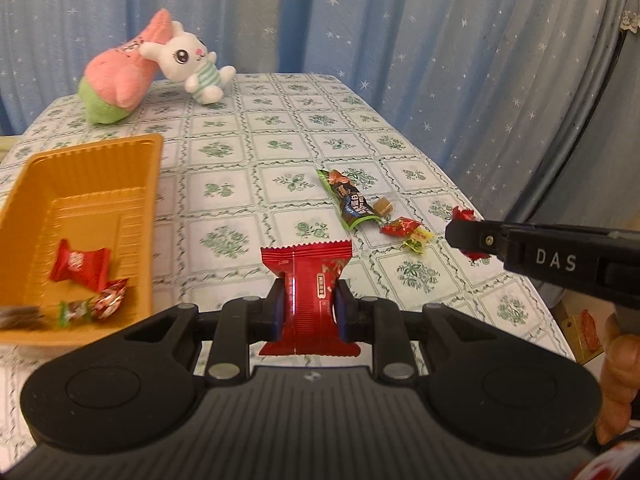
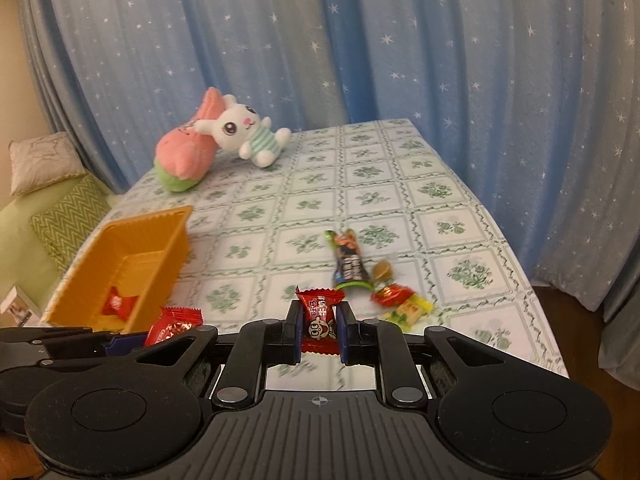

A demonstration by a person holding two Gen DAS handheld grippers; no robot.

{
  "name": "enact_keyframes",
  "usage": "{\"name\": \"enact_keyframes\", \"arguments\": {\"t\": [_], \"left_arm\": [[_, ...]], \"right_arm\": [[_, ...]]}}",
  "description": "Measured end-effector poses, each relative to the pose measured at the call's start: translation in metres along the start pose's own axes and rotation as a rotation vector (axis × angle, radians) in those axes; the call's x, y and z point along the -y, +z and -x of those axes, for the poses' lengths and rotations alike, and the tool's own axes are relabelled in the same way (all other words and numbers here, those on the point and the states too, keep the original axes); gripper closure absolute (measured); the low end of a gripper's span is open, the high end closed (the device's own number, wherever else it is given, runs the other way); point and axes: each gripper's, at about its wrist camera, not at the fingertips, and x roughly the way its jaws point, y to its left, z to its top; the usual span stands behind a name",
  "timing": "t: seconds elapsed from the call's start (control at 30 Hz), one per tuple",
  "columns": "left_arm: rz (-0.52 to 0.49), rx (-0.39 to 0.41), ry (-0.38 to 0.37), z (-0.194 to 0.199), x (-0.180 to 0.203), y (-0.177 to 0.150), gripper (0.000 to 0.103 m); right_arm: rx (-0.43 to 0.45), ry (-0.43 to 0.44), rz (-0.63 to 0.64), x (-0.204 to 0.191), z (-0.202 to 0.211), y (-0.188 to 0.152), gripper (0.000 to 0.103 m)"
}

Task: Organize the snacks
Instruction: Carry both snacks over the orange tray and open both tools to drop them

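Observation:
My left gripper (image 1: 307, 308) is shut on a red foil snack packet (image 1: 308, 280), held above the table to the right of the orange tray (image 1: 86, 184). The tray holds a red candy (image 1: 80, 266) and several small wrapped sweets (image 1: 100, 304). My right gripper (image 2: 320, 332) is shut on a small red candy (image 2: 320, 318); in the left wrist view it enters from the right (image 1: 466, 236). On the cloth lie a dark green-edged bar (image 1: 352, 200), a brown caramel (image 1: 383, 205), a red sweet (image 1: 400, 227) and a yellow sweet (image 1: 418, 240).
A pink plush (image 1: 120, 76) and a white bunny plush (image 1: 188, 62) lie at the table's far left. Blue starred curtains hang behind. The table's right edge (image 1: 520, 280) drops off near the loose sweets. A green cushioned seat (image 2: 52, 220) stands left of the table.

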Motion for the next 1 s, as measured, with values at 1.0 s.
{"name": "enact_keyframes", "arguments": {"t": [1.0], "left_arm": [[0.079,0.06,0.125,0.112,-0.088,-0.037,0.081]], "right_arm": [[-0.036,0.125,0.144,-0.125,0.021,-0.03,0.086]]}}
